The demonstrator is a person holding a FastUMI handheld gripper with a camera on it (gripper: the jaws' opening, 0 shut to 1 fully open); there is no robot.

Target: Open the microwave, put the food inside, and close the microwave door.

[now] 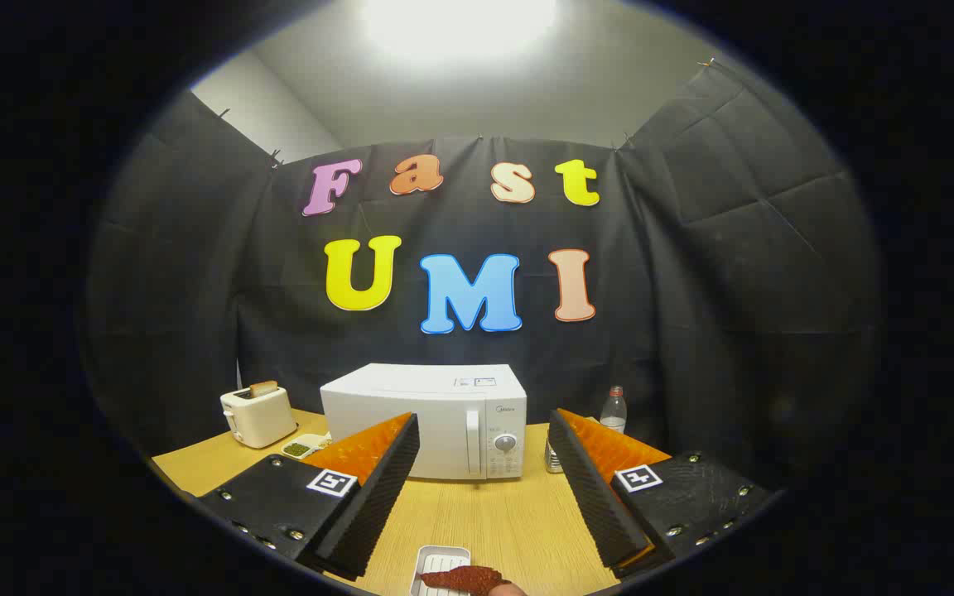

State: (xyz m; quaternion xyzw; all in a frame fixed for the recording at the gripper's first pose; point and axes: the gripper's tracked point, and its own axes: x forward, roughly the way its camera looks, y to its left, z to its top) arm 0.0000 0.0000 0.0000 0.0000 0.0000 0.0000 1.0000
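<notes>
While the light wooden tabletop (pixel 477 513) spreads beneath everything, the white box-shaped microwave (pixel 423 420) stands shut beyond the gripper (pixel 485 451), whose fingers are spread wide apart, holding nothing. Left of the microwave sits a cream toaster (pixel 257 416); nearer than the fingertips, a reddish-brown piece of food (pixel 464 578) lies on a small white rectangular tray (pixel 436 561).

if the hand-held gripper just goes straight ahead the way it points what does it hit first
Most likely the microwave, at its closed door. The hand-held gripper is open with nothing between its fingers, and bare table lies between them and the microwave. Depth is hard to judge through the fisheye.
</notes>
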